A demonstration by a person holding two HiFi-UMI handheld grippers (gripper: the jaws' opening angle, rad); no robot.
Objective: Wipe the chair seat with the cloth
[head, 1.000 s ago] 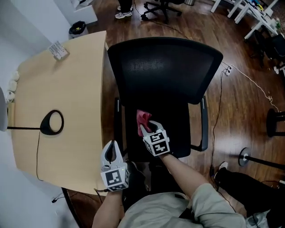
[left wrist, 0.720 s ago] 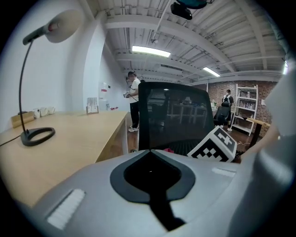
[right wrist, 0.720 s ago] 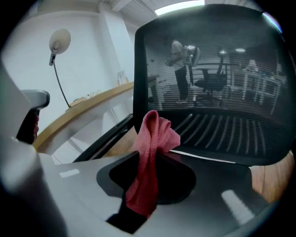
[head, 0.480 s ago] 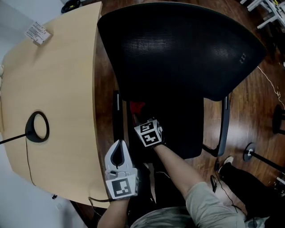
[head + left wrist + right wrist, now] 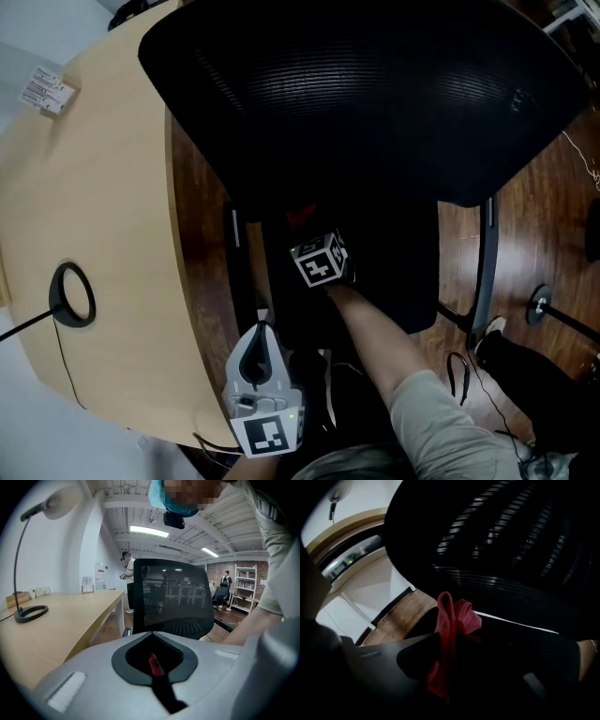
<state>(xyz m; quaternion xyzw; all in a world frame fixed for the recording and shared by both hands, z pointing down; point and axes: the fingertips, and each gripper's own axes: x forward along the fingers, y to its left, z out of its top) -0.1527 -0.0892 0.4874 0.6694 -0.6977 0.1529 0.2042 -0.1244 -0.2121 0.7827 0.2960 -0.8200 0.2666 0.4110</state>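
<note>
Cloth (image 5: 449, 620), red, bunched, clamped in right gripper (image 5: 445, 651). Down at rear left of chair seat (image 5: 394, 272), tucked under backrest (image 5: 375, 94). Contact with seat not confirmable, too dark there. Left gripper (image 5: 262, 330) with jaws together on nothing, off seat's front left corner, beside desk (image 5: 103, 216). Judged: wipe at most just starting, whole seat surface left to cover. Writing: small printed label (image 5: 45, 91) on desk, too small to read. Otherwise only square markers on gripper cubes.

desk (image 5: 103, 187) left of chair (image 5: 375, 94) | lamp base (image 5: 54, 292) on desk
</note>
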